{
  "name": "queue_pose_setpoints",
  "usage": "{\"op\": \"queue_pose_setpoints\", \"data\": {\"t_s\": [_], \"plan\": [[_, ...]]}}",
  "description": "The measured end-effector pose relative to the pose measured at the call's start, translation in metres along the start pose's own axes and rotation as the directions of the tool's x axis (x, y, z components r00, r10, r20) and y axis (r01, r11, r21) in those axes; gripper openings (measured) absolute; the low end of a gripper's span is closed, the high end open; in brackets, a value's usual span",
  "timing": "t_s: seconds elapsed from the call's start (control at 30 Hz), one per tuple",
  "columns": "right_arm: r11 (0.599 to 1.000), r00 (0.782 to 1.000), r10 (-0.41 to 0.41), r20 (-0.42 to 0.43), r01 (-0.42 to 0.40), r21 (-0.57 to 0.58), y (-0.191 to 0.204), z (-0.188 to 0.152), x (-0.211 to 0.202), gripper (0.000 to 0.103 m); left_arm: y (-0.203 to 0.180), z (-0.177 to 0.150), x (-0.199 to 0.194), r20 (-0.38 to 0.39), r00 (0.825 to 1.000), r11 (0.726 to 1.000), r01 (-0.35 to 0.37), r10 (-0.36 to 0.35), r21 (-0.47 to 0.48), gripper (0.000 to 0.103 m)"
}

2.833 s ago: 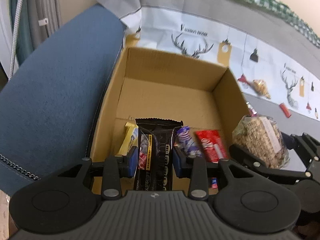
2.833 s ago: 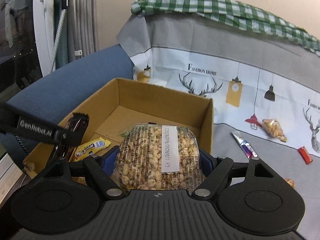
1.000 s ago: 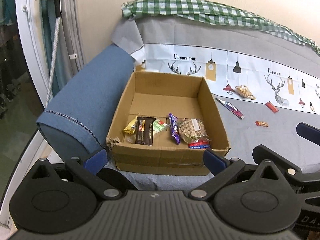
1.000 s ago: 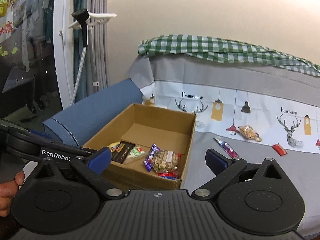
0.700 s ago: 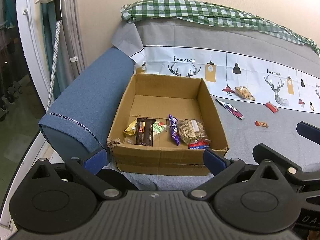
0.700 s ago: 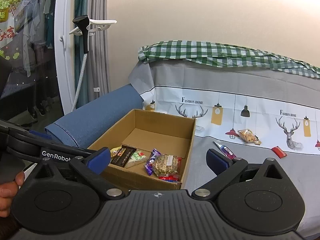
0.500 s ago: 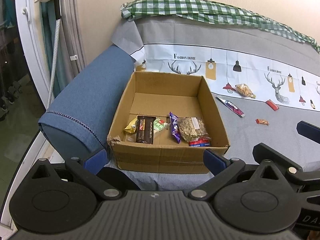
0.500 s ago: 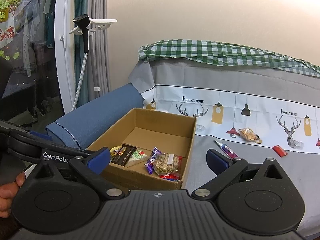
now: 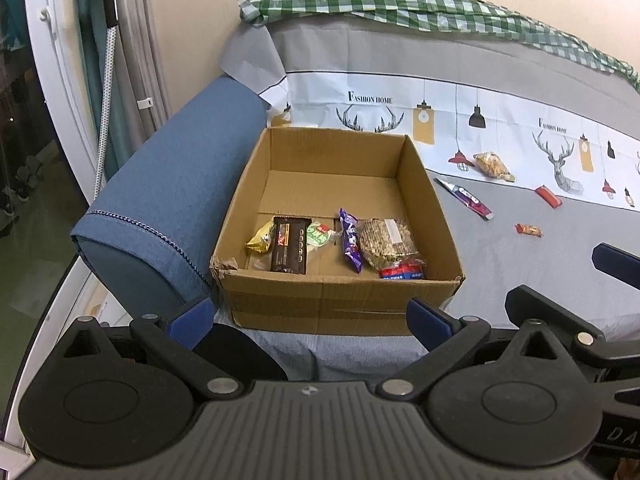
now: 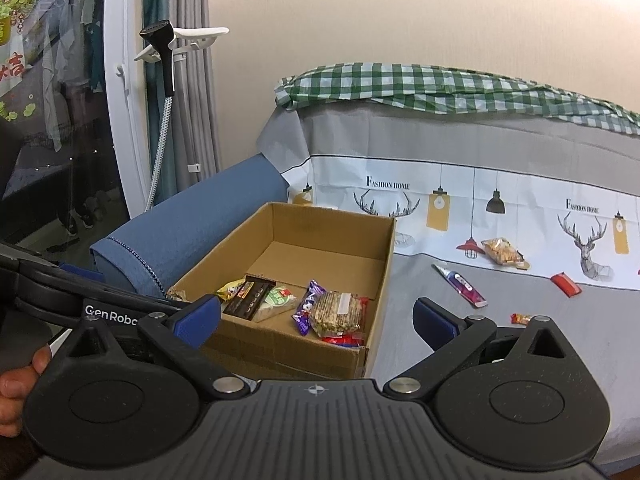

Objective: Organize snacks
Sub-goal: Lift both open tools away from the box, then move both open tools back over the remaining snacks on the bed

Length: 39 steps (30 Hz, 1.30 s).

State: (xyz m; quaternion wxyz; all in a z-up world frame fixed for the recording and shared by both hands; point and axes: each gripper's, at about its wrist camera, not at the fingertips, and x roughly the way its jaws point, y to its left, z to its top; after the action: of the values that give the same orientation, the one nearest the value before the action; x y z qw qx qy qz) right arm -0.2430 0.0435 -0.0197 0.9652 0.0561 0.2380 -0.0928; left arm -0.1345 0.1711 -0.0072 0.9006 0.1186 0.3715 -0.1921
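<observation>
An open cardboard box [image 9: 344, 304] [image 10: 280, 348] stands on the grey sofa cover. Along its near side lie a yellow pack [image 9: 259, 238], a black bar [image 9: 290, 245], a green-white pack [image 9: 318, 236], a purple pack [image 9: 350, 246], a clear bag of puffed grain [image 9: 387, 240] [image 10: 340, 312] and a red pack [image 9: 401, 271]. My left gripper [image 9: 310, 318] is open and empty, well back from the box front. My right gripper [image 10: 316, 316] is open and empty, also back from the box.
Loose snacks lie on the cover right of the box: an orange bag [image 9: 491, 165], a purple tube [image 9: 468, 198], a red bar [image 9: 549, 196] and a small red pack [image 9: 529, 230]. A blue armrest [image 9: 176, 208] flanks the box's left. A steamer hose [image 10: 160, 128] hangs by the curtain.
Both grippers let go of their snacks in the box, opened and drew back from it. In the last second both views barely shift.
</observation>
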Motion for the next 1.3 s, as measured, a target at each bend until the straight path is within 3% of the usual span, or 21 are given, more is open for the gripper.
{"op": "queue_pose_setpoints", "data": {"t_s": [0.53, 0.7, 0.97, 1.3], "plan": [[0.996, 0.999, 0.005, -0.051, 0.000, 0.089, -0.029, -0.012, 0.023, 0.101, -0.025, 0.007, 0.032, -0.067, 0.998, 0.997, -0.013, 0.018, 0.079, 0.102], [0.991, 0.998, -0.010, -0.058, 0.018, 0.131, -0.045, -0.016, 0.030, 0.101, -0.039, 0.016, 0.041, -0.052, 0.998, 0.993, -0.039, 0.045, 0.114, 0.102], [0.952, 0.987, -0.138, -0.081, 0.155, 0.266, -0.100, -0.025, 0.044, 0.101, -0.079, 0.061, 0.067, -0.058, 0.998, 0.990, 0.012, -0.003, 0.139, 0.102], [0.847, 0.929, -0.344, -0.137, 0.370, 0.381, -0.212, -0.036, 0.100, 0.101, -0.169, 0.142, 0.137, -0.105, 0.990, 0.985, 0.112, -0.098, 0.135, 0.103]]}}
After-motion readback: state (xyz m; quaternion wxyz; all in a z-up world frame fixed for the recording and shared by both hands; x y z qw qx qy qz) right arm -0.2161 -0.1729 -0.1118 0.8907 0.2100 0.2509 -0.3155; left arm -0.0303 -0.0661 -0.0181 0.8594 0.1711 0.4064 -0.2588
